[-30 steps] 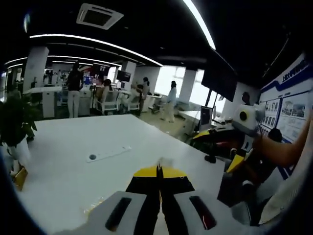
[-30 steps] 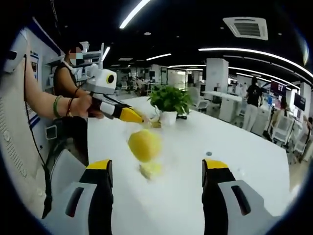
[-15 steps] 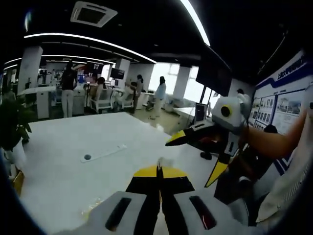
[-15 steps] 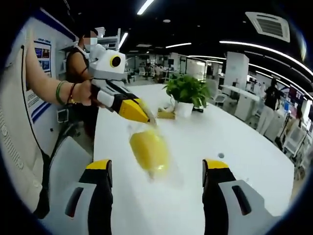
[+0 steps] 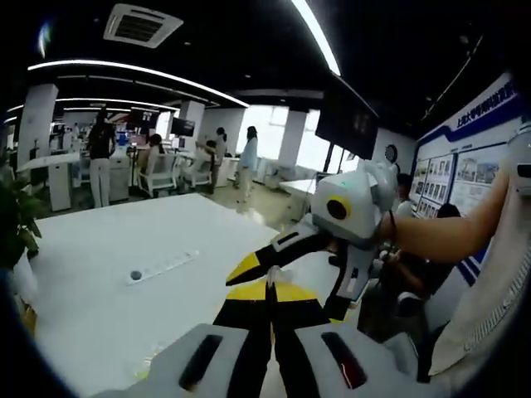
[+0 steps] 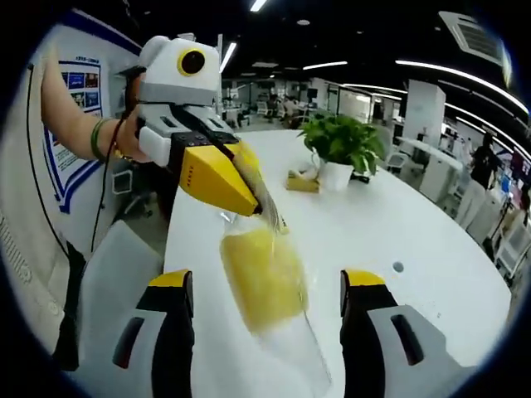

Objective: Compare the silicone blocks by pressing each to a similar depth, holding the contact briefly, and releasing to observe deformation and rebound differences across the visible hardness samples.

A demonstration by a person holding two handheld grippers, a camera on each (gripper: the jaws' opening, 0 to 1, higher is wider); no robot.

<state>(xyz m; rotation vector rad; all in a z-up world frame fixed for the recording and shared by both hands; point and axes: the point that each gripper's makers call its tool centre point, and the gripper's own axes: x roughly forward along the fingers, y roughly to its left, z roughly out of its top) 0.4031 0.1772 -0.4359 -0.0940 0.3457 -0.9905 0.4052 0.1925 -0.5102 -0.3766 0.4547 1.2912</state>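
A yellow silicone block hangs inside a clear bag above the white table. My left gripper comes in from the upper left of the right gripper view, shut on the bag's top edge. My right gripper is open, and the block hangs between its two yellow-tipped jaws without touching either. In the left gripper view my left gripper shows its jaws pressed together, with the bag hidden beneath them. The right gripper reaches in from the right, its jaws spread around my left gripper's tips.
A potted plant and a small yellowish box stand far along the table. A round port sits in the tabletop. The person's forearm holds the right gripper. Several people and desks fill the office behind.
The two grippers have drawn together. The right gripper came in from the right over the left jaws, and the hanging bag now sits close between the right jaws. The left stays shut.
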